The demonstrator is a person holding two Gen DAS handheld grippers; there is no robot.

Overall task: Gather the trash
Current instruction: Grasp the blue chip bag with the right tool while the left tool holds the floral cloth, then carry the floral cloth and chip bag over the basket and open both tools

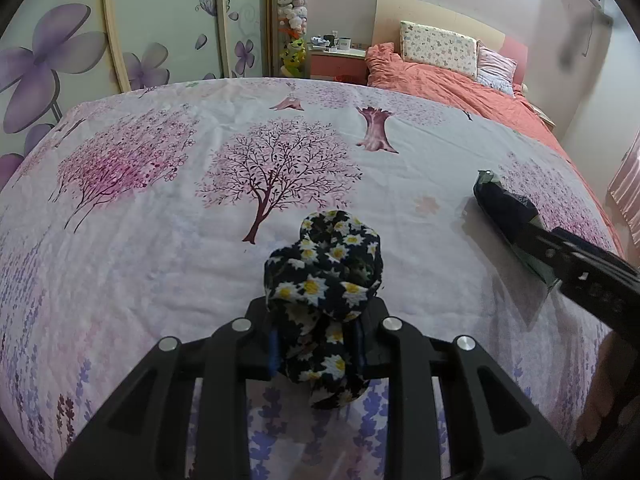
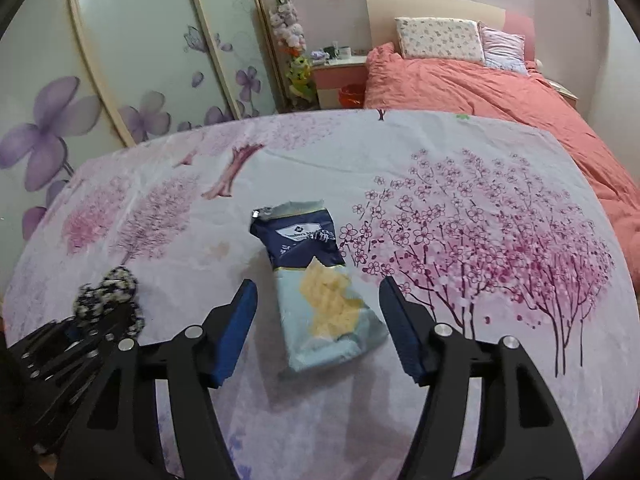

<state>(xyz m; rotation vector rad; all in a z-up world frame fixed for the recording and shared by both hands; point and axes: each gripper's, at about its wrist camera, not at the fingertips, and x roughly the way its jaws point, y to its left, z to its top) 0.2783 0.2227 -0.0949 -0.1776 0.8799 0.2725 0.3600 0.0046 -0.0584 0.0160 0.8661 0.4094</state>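
Observation:
My left gripper (image 1: 318, 334) is shut on a dark cloth with white daisies (image 1: 326, 276), bunched up just above the flowered table cover (image 1: 160, 240). In the right wrist view the cloth (image 2: 108, 294) and left gripper (image 2: 86, 334) show at the lower left. My right gripper (image 2: 318, 304) is open, its blue-padded fingers either side of a snack packet (image 2: 316, 280), dark blue on top and pale blue below, lying flat on the cover. The packet (image 1: 506, 208) and right gripper (image 1: 568, 252) show at the right of the left wrist view.
The table edge curves round the far side. Beyond it are a bed with a coral quilt (image 2: 480, 84), pillows (image 2: 440, 38), a pink nightstand (image 2: 340, 68) with cups, a column of plush toys (image 1: 294, 20) and sliding wardrobe doors with purple flowers (image 1: 60, 60).

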